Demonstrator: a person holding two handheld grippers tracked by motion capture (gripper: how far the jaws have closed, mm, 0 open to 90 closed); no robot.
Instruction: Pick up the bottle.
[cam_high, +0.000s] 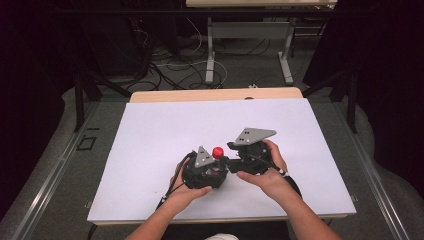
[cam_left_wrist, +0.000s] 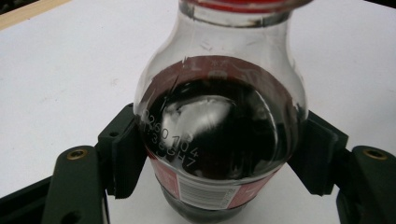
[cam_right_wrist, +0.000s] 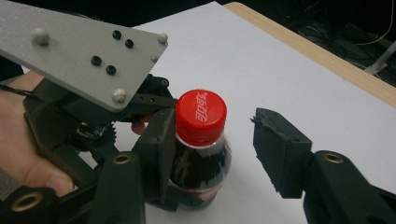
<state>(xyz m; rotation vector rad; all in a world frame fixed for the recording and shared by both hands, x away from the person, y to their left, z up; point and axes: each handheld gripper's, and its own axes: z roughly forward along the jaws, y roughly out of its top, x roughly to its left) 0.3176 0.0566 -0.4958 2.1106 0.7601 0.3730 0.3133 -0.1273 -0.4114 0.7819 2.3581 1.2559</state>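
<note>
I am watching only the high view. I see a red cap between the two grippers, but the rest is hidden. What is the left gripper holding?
Observer: In the left gripper view, the left gripper is shut on a clear bottle of dark drink.
Operator: Has the right gripper closed on the cap?
Observer: No. In the right gripper view, the right gripper is open; one jaw is beside the red cap, the other stands apart.
Operator: Is the cap on?
Observer: Yes, it sits on the neck.
</note>
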